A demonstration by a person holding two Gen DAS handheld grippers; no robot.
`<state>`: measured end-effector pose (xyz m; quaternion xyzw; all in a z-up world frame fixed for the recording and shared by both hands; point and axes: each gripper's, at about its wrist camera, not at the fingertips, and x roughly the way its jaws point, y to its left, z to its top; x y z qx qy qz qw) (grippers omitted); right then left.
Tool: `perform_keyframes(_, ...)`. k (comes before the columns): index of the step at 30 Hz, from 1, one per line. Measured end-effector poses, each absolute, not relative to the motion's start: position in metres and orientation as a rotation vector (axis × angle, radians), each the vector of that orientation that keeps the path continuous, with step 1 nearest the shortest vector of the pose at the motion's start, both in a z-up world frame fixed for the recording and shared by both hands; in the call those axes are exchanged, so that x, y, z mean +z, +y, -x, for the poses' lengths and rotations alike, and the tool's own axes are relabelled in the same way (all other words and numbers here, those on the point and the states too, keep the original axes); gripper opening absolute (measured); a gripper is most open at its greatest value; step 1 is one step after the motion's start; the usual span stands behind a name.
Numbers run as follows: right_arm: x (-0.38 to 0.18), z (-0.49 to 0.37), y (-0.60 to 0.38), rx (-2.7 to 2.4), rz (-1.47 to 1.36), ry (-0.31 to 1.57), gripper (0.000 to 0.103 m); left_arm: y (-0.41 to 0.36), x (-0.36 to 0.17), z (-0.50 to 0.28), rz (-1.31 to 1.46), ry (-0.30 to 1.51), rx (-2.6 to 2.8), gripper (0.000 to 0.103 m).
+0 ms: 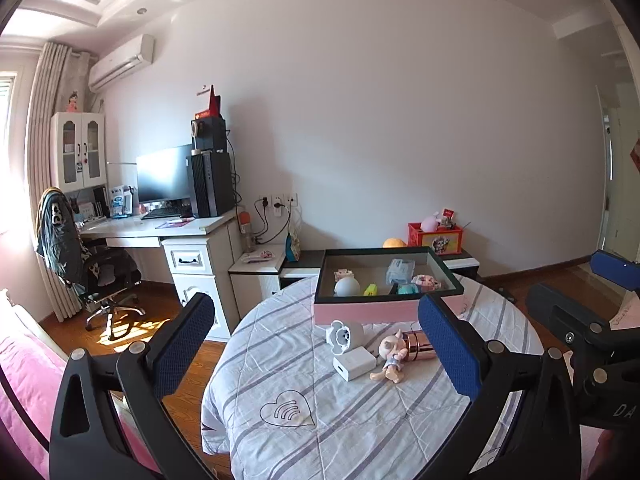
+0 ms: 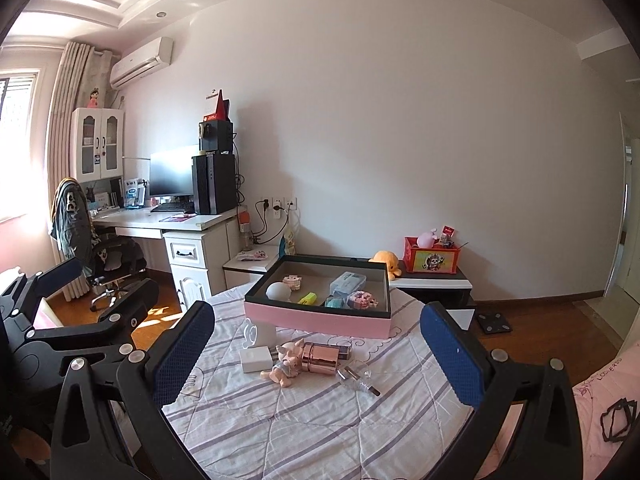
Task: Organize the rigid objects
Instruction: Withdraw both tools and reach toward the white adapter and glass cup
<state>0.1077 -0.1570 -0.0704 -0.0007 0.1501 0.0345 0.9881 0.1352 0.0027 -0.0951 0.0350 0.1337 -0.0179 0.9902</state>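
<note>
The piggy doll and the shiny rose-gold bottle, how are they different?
The piggy doll is pale pink and dull, with ears and limbs; the rose-gold bottle is a plain, mirror-shiny cylinder. The doll looks smaller than the bottle. Both lie on their sides on the striped quilt, touching, outside the pink box.

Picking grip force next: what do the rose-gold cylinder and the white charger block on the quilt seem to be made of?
Rose-gold cylinder: looks like polished metal or metallised plastic, with mirror-like highlights; I cannot tell which. White charger block: seemingly hard plastic, smooth and fairly matte, with crisp edges. Both look rigid and slick.
</note>
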Motion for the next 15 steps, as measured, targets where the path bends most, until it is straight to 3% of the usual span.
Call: perform_keyframes(15,-0.182,-0.204,-0.191,0.056,-0.067,0.638,0.103,0.007,-0.204,-0.238,-0.046,0.664,-0.105,0.103)
